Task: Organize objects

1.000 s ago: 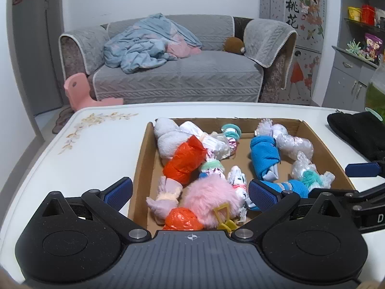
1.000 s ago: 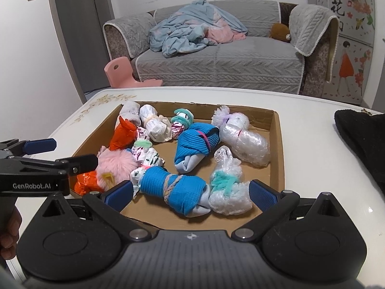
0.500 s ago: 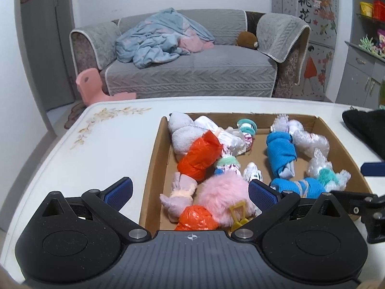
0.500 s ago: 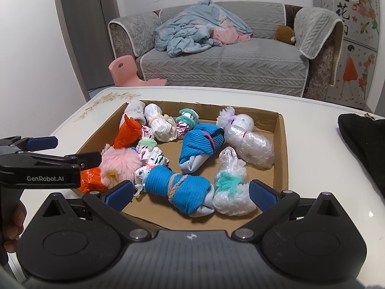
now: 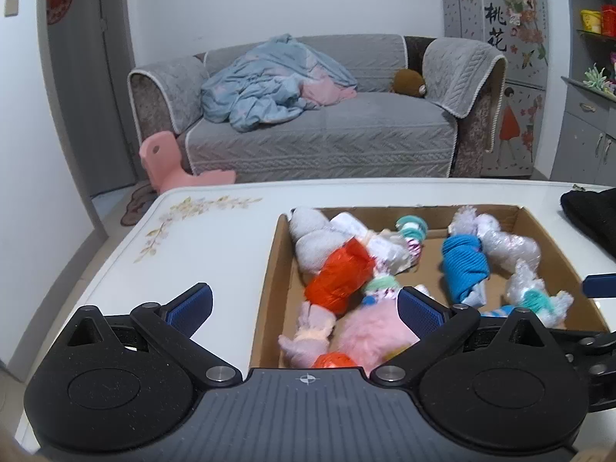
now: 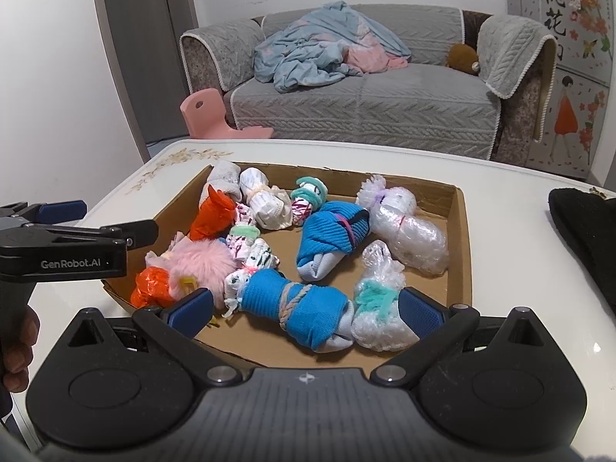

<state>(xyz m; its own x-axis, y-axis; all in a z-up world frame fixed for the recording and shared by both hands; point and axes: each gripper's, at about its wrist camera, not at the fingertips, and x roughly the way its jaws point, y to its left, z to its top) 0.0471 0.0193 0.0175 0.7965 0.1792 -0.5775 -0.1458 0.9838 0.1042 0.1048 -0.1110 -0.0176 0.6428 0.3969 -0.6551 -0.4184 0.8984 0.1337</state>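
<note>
Both tools hover level and wide open, gripping nothing: the left tool point(image 5: 304, 306) over the cardboard box's point(image 6: 460, 254) left wall, the right tool point(image 6: 306, 306) at its near edge.

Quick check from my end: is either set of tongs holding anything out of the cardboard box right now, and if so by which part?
Nothing is held. The left tongs and right tongs are both open, poised at the near edge of the cardboard box with no bundle between the pads.
</note>
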